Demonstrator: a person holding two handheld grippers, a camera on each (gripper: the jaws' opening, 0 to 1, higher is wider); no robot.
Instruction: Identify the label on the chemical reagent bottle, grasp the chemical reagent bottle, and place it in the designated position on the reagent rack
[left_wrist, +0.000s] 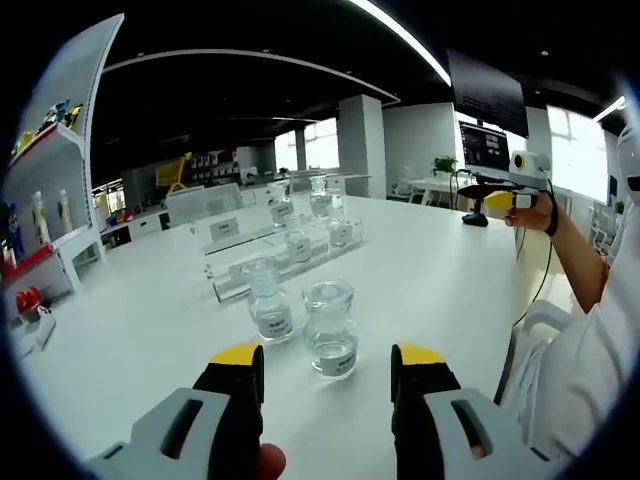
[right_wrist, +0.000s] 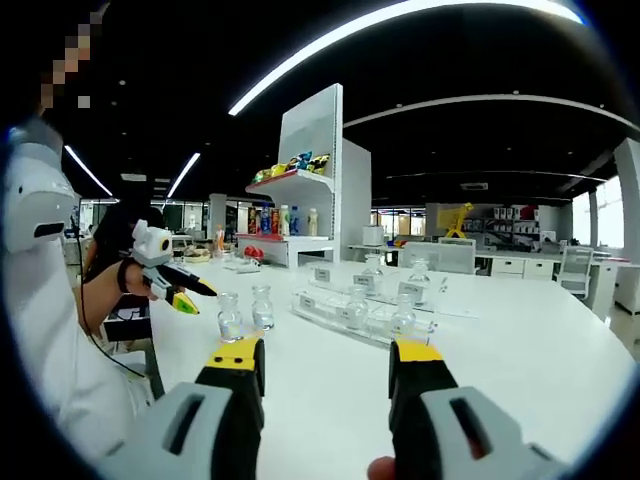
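Observation:
Two loose clear glass reagent bottles with white labels stand on the white table (left_wrist: 440, 270). The nearer bottle (left_wrist: 331, 335) stands just ahead of the gap between the jaws of my left gripper (left_wrist: 328, 362), which is open and not touching it. The second bottle (left_wrist: 270, 302) stands a little farther left. Behind them is a clear stepped reagent rack (left_wrist: 262, 262) with label cards and several bottles. In the right gripper view my right gripper (right_wrist: 326, 362) is open over bare table, with the rack (right_wrist: 365, 318) ahead. There the two loose bottles (right_wrist: 245, 312) stand at the left, beside the left gripper (right_wrist: 185, 298).
A white shelf unit (left_wrist: 55, 150) with coloured bottles stands beyond the table's far left end. A monitor (left_wrist: 484, 148) and a plant sit at the far right. A hand (left_wrist: 535, 212) in a white sleeve holds the right gripper (left_wrist: 497, 198) above the table's right edge.

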